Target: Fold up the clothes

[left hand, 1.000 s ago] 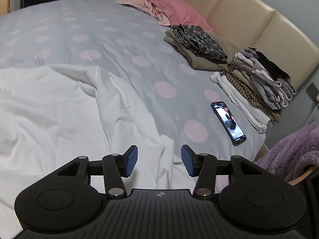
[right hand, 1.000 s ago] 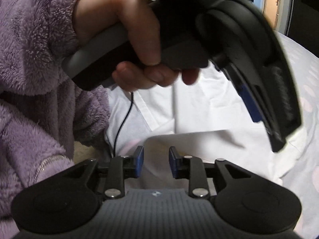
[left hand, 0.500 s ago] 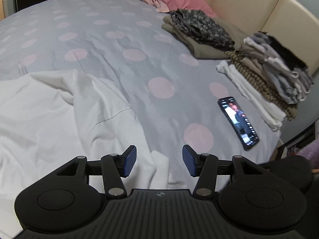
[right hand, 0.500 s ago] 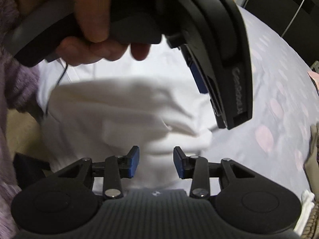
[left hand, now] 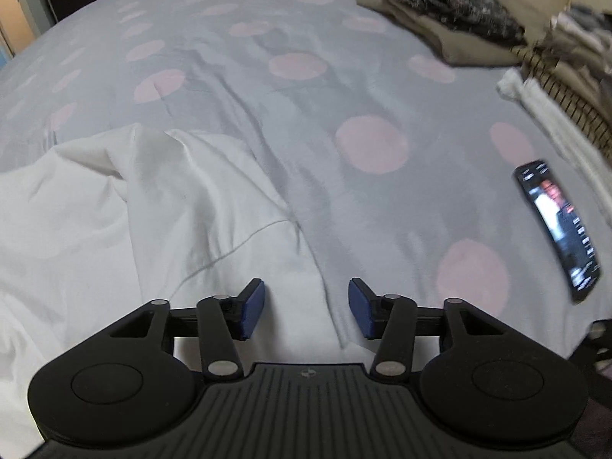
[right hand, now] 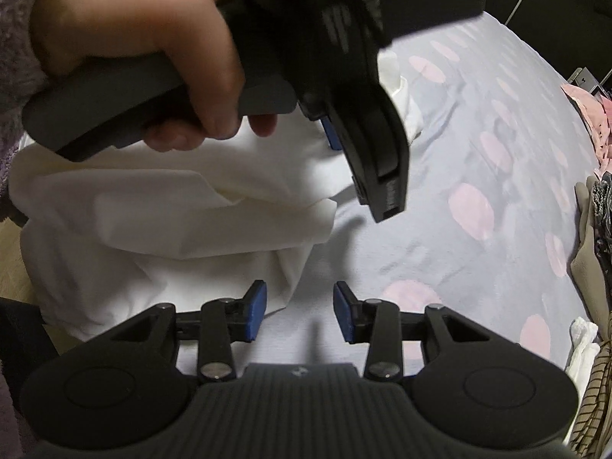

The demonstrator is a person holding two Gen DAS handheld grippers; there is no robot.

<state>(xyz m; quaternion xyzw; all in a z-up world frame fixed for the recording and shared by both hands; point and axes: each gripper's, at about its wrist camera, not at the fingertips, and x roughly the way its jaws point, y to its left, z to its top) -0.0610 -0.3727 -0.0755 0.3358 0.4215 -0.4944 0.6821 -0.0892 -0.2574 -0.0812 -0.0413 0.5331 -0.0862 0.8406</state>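
**White shirt on the spotted bed, both grippers empty**

White cotton garment is lying crumpled and partly doubled over on the grey duvet with pink dots, near the person's edge of the bed. Can't tell whether it's mid-fold or just bunched up. There's a layer flopped over another in the right wrist view, and that fits either one.

Left gripper has its jaws spread, nothing between them, hovering right over the garment's edge, with the cloth running under and just past the left pad. Right gripper is also spread and empty, with the white fabric's corner just beside its left pad and bare duvet under the rest. The person's hand holds the left tool above the cloth.

My guess is this is the reaching-for-a-hold stage. Next bit needs both tips down onto an edge or corner, pinching only one layer, since thin cloth like this drags its neighbours along.

Folded stacks sit along the headboard side, well apart, and a phone lies between.
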